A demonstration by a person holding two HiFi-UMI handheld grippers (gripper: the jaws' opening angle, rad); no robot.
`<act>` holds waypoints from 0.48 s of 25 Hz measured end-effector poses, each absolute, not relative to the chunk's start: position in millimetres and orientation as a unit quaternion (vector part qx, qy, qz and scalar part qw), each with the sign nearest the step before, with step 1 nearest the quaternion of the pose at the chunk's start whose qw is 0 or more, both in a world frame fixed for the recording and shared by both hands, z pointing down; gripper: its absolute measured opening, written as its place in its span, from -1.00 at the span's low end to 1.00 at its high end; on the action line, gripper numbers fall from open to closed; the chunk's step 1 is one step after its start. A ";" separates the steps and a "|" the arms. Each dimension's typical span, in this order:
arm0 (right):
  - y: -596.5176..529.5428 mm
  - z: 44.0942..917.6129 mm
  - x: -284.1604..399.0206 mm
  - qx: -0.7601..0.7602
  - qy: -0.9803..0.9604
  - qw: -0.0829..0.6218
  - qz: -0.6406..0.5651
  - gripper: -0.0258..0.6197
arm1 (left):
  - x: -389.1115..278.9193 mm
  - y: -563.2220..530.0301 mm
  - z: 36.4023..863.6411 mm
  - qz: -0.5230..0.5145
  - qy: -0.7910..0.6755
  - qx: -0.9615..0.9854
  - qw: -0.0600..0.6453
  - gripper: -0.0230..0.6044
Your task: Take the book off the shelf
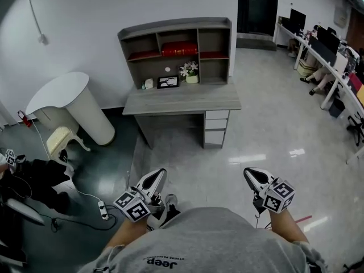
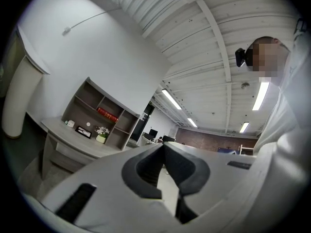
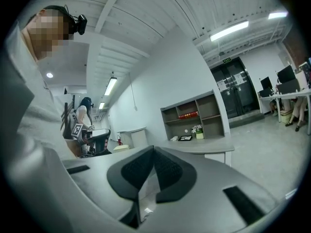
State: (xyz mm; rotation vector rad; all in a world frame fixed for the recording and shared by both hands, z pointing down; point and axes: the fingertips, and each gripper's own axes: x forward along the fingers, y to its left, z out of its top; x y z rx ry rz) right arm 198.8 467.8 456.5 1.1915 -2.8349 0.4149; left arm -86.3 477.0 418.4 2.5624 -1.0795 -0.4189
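Observation:
A red book [image 1: 180,48] lies in the middle compartment of the grey shelf unit [image 1: 176,28] that stands on a grey desk [image 1: 182,100] against the far wall. It also shows small in the left gripper view as the red book [image 2: 107,114] and in the right gripper view as the red book [image 3: 188,115]. My left gripper [image 1: 157,177] and right gripper [image 1: 251,176] hang close to my body, far short of the desk. Both point toward it. Each has its jaws shut, with nothing between them: left gripper [image 2: 163,146], right gripper [image 3: 154,149].
On the desk stand a flower pot [image 1: 191,73], a picture frame [image 1: 168,82] and a small white object [image 1: 148,83]. Drawers [image 1: 216,128] sit under its right side. A white rounded counter [image 1: 68,104] stands left; a power strip [image 1: 103,210] and cables lie on the floor. Office desks [image 1: 333,56] line the right.

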 end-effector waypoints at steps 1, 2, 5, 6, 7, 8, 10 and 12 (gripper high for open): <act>456.6 457.7 192.1 0.387 -0.912 0.023 0.132 -0.87 | -94.8 464.4 422.0 -0.150 -0.377 0.899 0.166 -0.88; 443.7 459.8 184.6 0.391 -0.911 0.025 0.131 -0.87 | -104.2 450.5 425.7 -0.153 -0.374 0.899 0.167 -0.88; 395.3 462.3 152.4 0.404 -0.905 0.021 0.130 -0.87 | -138.0 401.2 435.1 -0.159 -0.360 0.903 0.172 -0.88; 377.7 459.6 137.8 0.408 -0.904 0.018 0.129 -0.87 | -150.7 383.4 436.1 -0.159 -0.355 0.905 0.174 -0.88; 360.5 455.3 122.0 0.409 -0.903 0.016 0.128 -0.87 | -163.7 365.9 434.9 -0.157 -0.350 0.907 0.175 -0.88; 343.9 450.1 105.5 0.409 -0.904 0.016 0.124 -0.87 | -176.6 349.0 431.9 -0.154 -0.346 0.909 0.173 -0.88; 311.7 439.9 73.5 0.407 -0.906 0.018 0.115 -0.87 | -202.5 316.8 424.0 -0.148 -0.337 0.915 0.166 -0.88; 280.1 432.1 45.1 0.408 -0.906 0.017 0.110 -0.87 | -228.5 286.8 417.9 -0.143 -0.330 0.919 0.158 -0.88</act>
